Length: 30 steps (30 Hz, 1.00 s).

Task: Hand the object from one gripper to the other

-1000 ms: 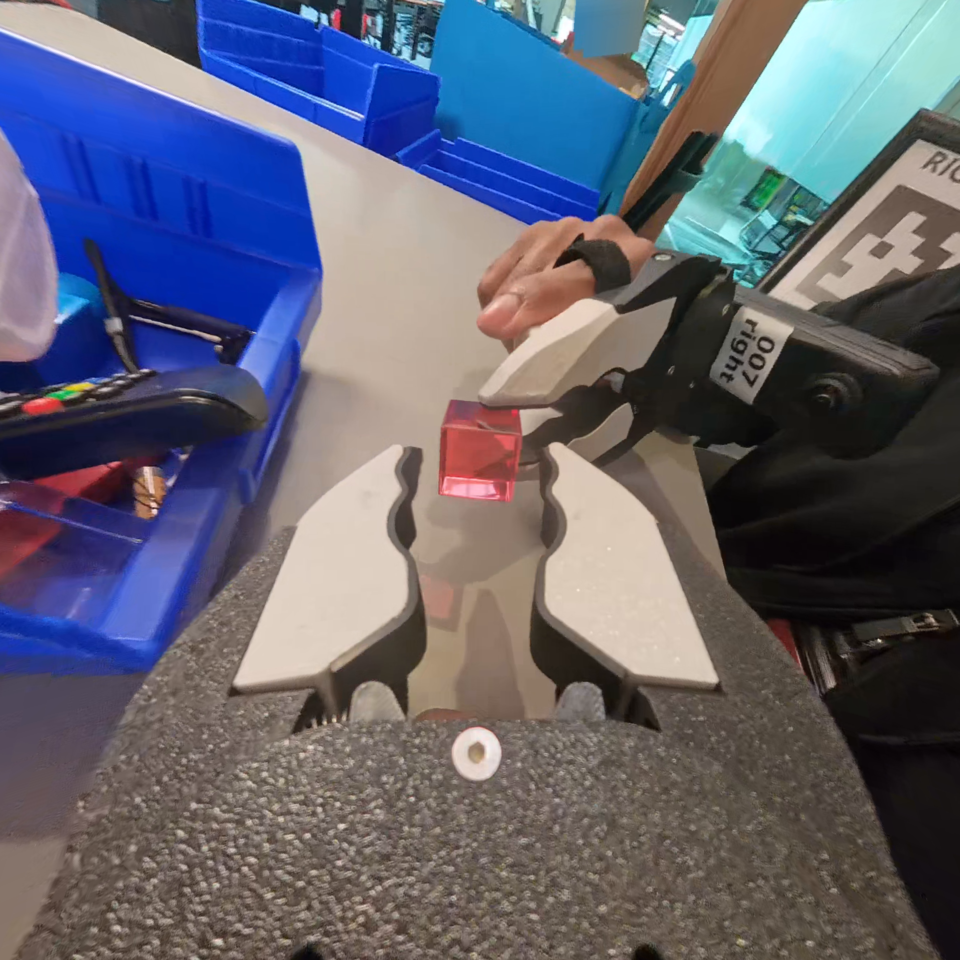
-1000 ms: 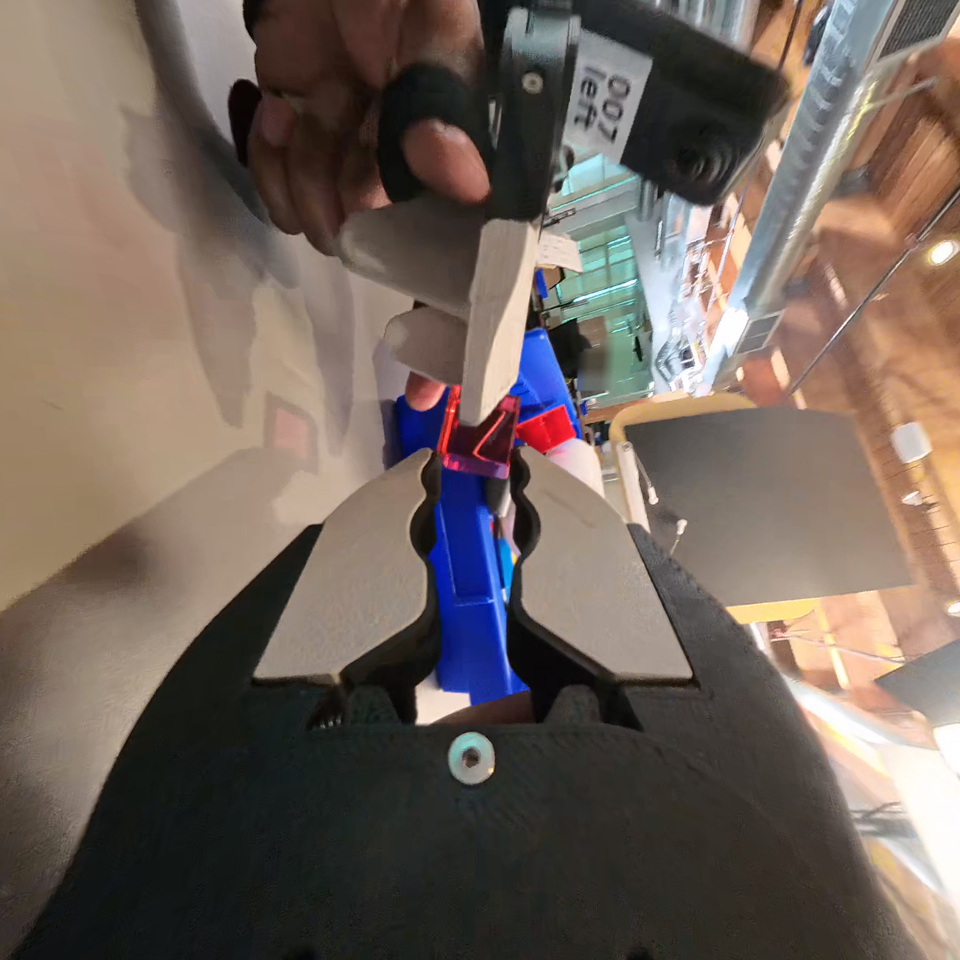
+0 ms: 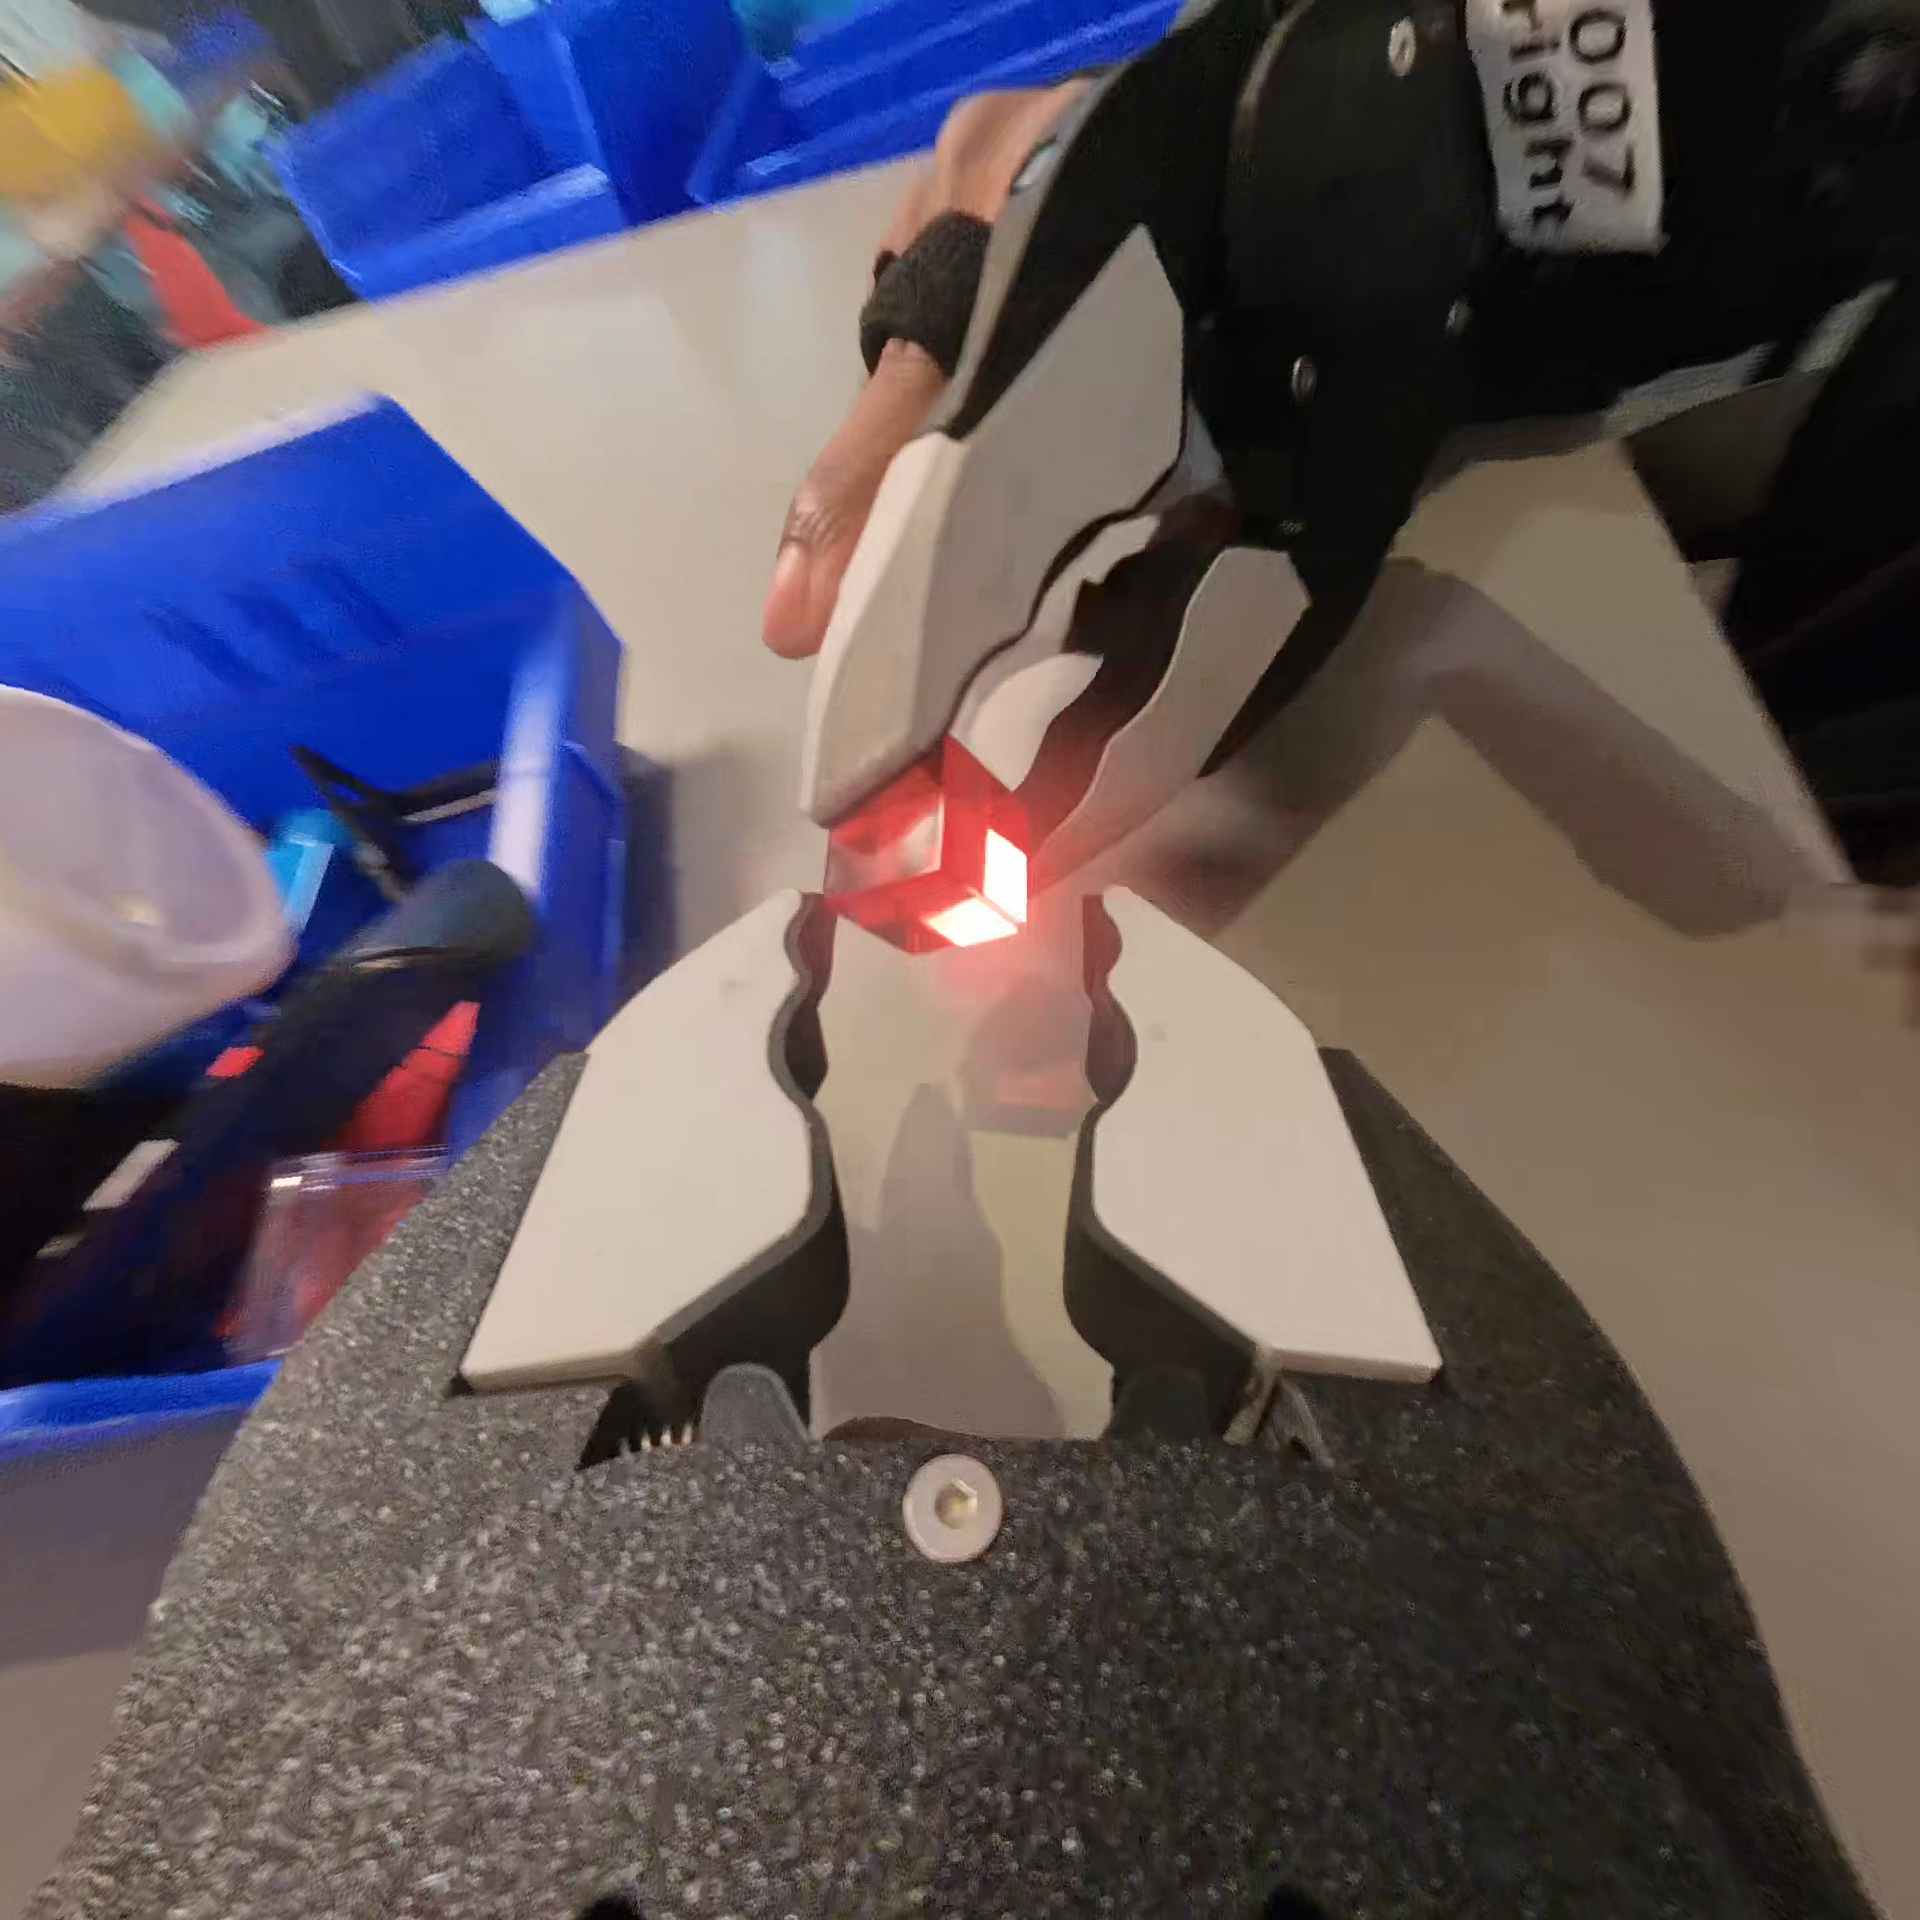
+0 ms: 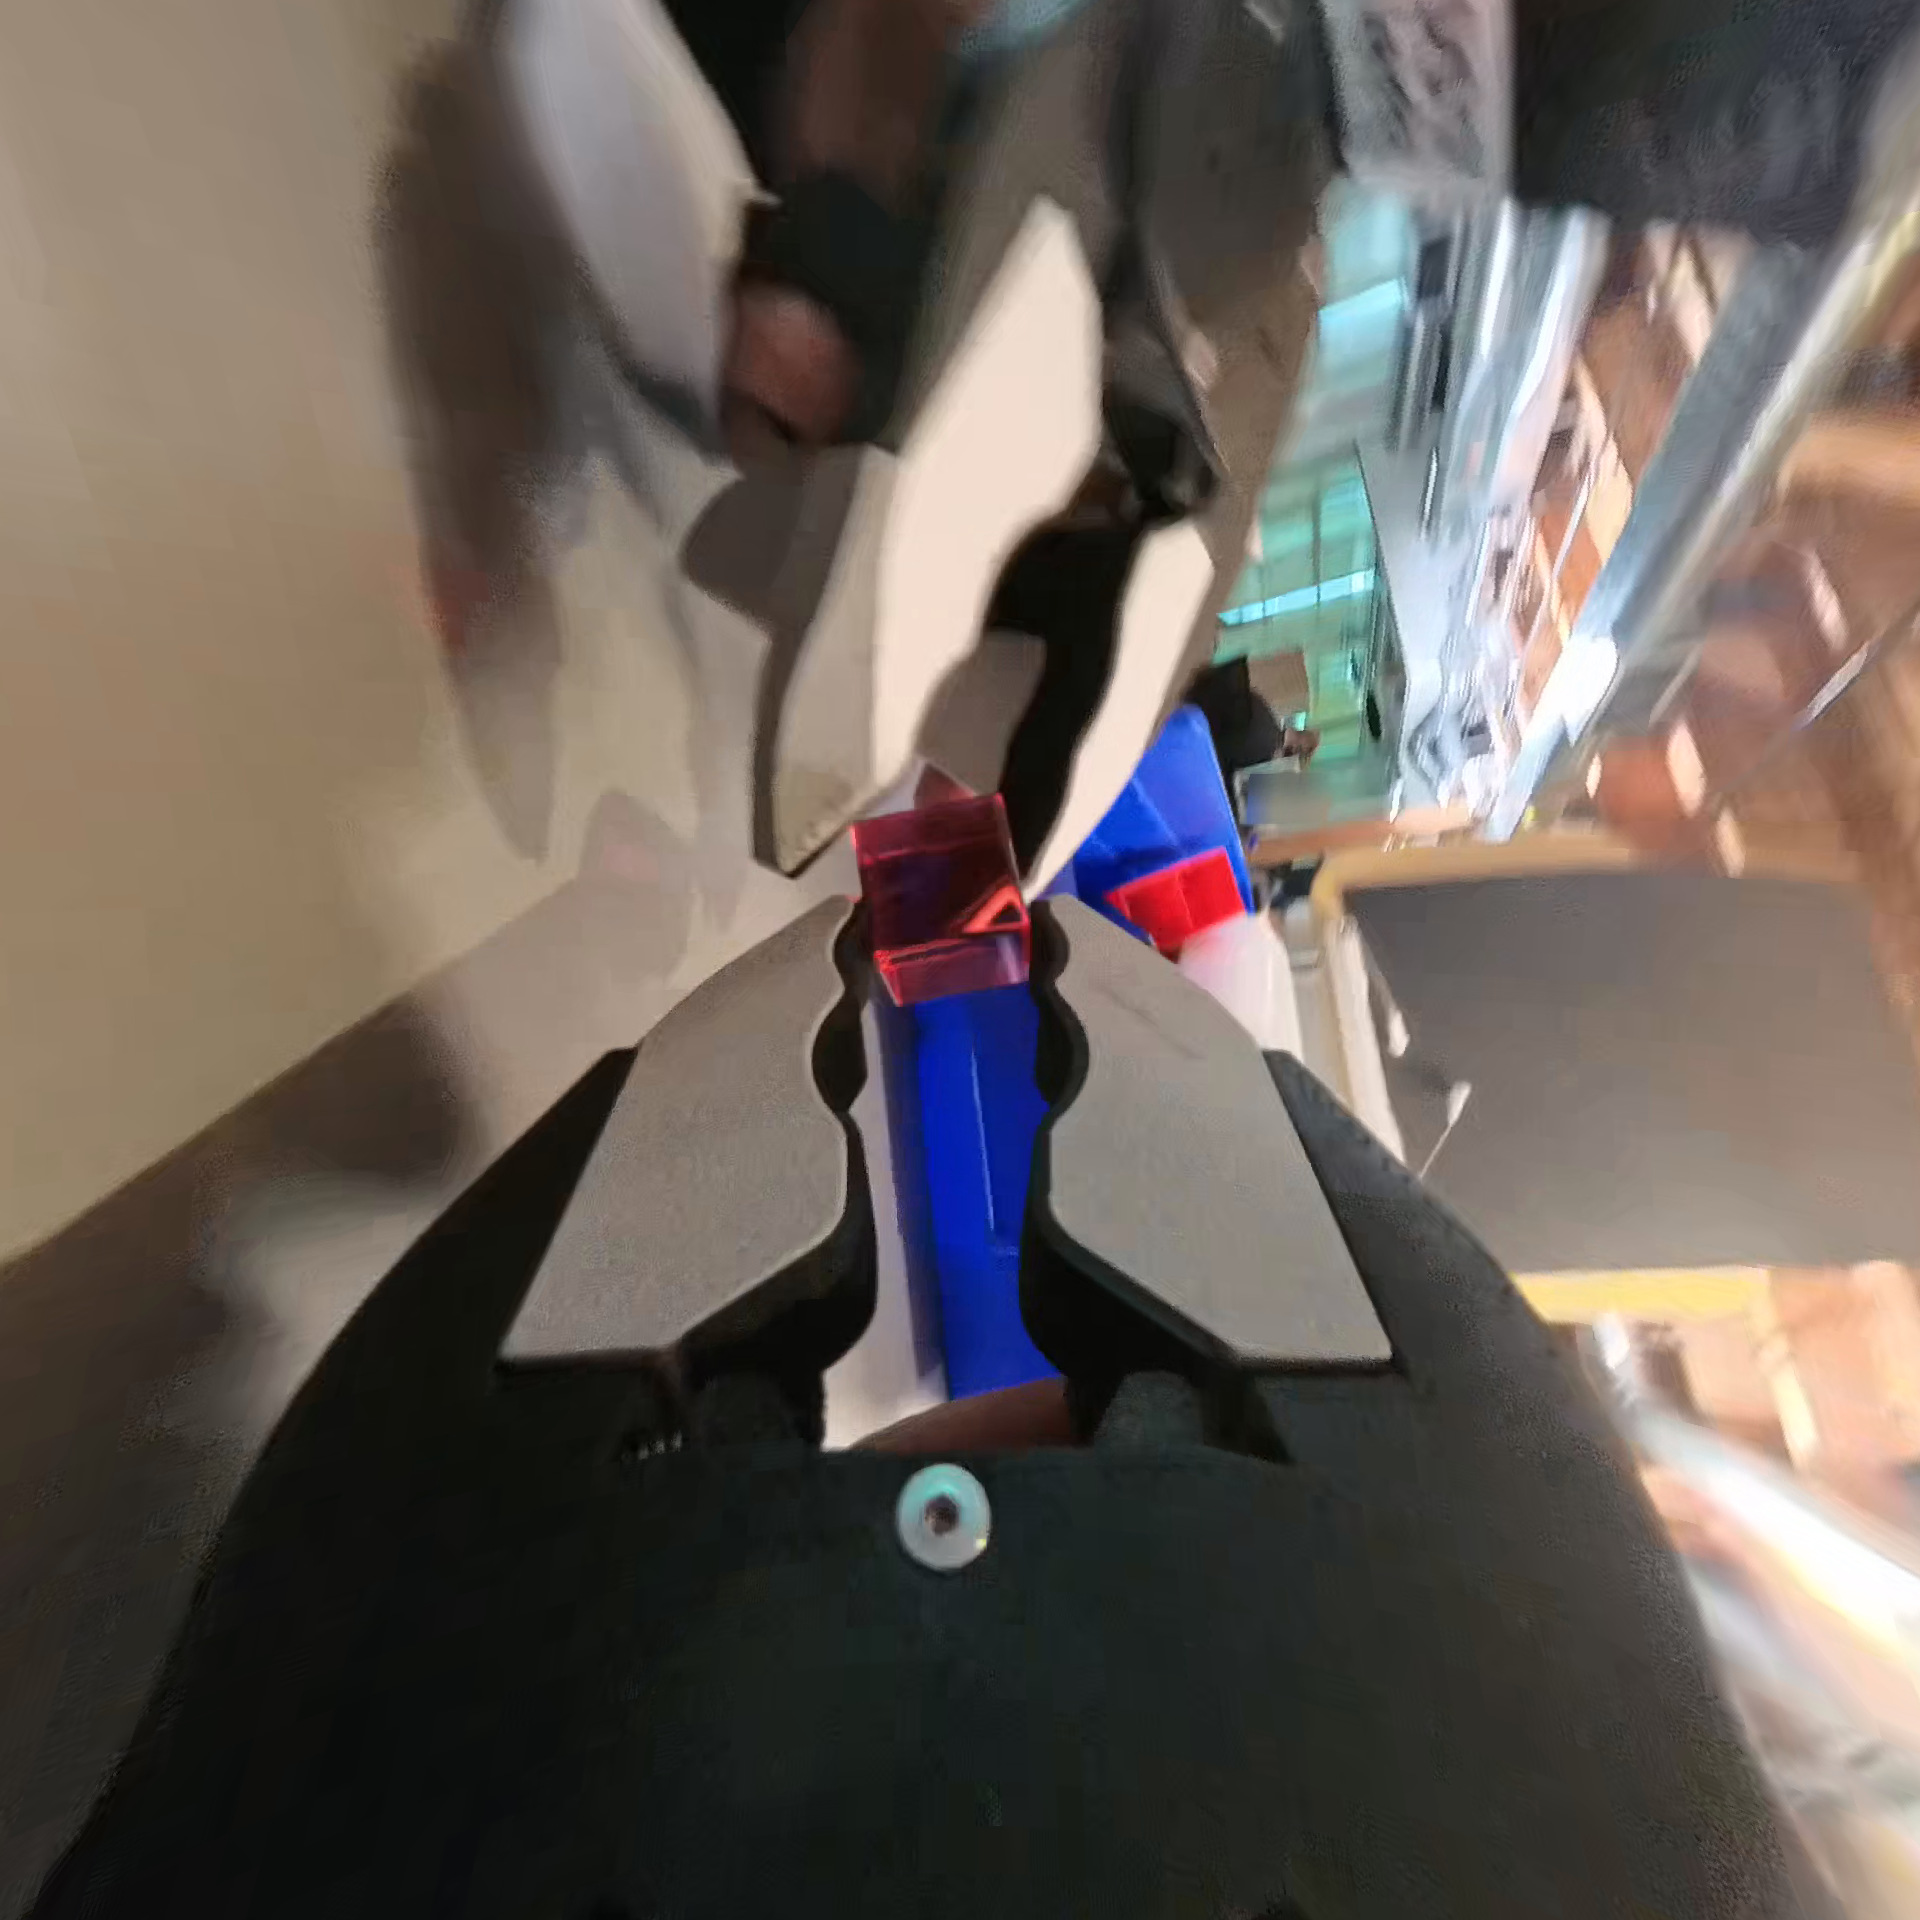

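Two grippers meet over the bench (image 3: 665, 436), a red cube (image 3: 930, 868) between them.

Right gripper (image 4: 943, 920) has its fingertips closed on the translucent cube in its own view; in the left wrist view it reaches down from the upper right and pinches the cube's upper part, a hand (image 3: 862, 457) behind it. Left gripper (image 3: 945, 914) stands with its jaws spread wider than the cube, which hangs just beyond the tips, above the bench; contact cannot be told. One blue bin (image 3: 416, 582) of clutter sits at the bench's left edge, more bins (image 3: 582, 135) along the far edge.
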Each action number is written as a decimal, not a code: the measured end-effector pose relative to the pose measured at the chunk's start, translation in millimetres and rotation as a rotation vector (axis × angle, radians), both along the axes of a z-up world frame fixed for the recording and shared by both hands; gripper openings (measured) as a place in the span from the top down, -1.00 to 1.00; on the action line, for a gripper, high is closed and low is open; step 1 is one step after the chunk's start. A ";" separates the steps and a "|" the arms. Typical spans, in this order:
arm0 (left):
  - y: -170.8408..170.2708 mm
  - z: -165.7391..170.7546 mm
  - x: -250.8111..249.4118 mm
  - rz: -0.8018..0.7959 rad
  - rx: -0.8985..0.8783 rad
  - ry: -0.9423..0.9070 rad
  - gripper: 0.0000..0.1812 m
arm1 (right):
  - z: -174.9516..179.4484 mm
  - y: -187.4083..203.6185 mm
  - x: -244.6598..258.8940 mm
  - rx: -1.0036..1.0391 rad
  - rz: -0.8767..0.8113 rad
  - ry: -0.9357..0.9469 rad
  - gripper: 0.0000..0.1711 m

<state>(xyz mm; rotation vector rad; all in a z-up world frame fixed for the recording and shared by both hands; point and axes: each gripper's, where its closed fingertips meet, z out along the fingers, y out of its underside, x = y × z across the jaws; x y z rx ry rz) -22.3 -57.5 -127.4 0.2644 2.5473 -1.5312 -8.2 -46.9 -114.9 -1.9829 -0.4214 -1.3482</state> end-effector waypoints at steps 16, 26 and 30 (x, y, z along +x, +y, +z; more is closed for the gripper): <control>-8.4 16.2 22.7 0.075 -0.045 -0.928 0.35 | 3.4 -7.3 0.6 0.583 0.027 1.179 0.67; -14.7 21.8 8.7 0.053 -0.119 -0.898 0.63 | 3.3 0.3 -10.6 0.587 0.081 1.288 0.67; -12.9 20.9 19.5 0.129 -0.076 -0.872 0.64 | 2.9 -2.5 -2.4 0.610 0.033 1.263 0.67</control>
